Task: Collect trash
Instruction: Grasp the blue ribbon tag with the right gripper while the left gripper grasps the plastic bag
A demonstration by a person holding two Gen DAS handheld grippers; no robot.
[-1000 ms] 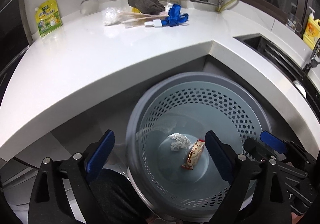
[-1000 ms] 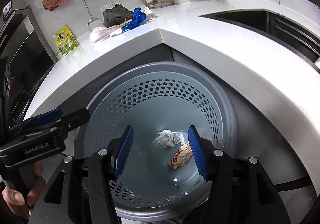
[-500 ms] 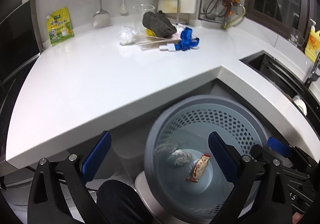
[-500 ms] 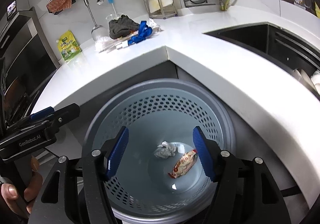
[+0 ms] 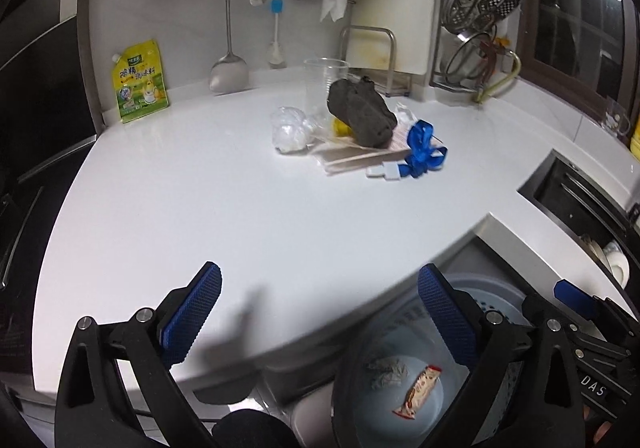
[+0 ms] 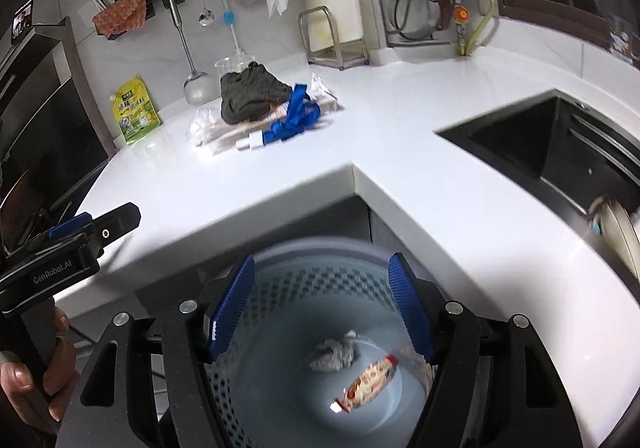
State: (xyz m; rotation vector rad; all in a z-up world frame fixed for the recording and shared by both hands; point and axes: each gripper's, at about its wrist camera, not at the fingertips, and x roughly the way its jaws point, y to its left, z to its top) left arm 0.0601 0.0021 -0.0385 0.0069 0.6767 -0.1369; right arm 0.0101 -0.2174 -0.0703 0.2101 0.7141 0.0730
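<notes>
Both claws are standing empty over the corner of the white counter [image 5: 248, 216].

Left claw [image 5: 320, 318]: jaws spread as wide as they go, nothing between the pads, pointing down and forward across the bare counter top.

Right claw [image 6: 322, 308]: jaws opening, about two-thirds spread, nothing between them; it is looking down into the perforated grey bin [image 6: 320, 272], which is sitting on the floor below the counter's inner corner.

Already lying on the bin's bottom: a crumpled tissue [image 6: 332, 354] and a snack wrapper [image 6: 368, 378].

Remaining trash is sitting in one cluster toward the back wall, well apart from both claws:
- dark crumpled cloth [image 5: 362, 112] on top
- clear plastic cup [image 5: 324, 86] just behind it
- crinkled clear plastic wad [image 5: 290, 128] on the cluster's left
- flat packet of long sticks [image 5: 352, 156] underneath
- blue ribbon [image 5: 422, 148] with a small white tag, at the near right end

Key relation: the cluster is lying straight ahead and up-frame from the left claw, slightly right of its centre line. From the right claw it is lying ahead and left. The stick packet's long axis is running roughly left to right across the left claw's view.

Judgement: the left claw looks better lined up; its reach is forward over open counter.
</notes>
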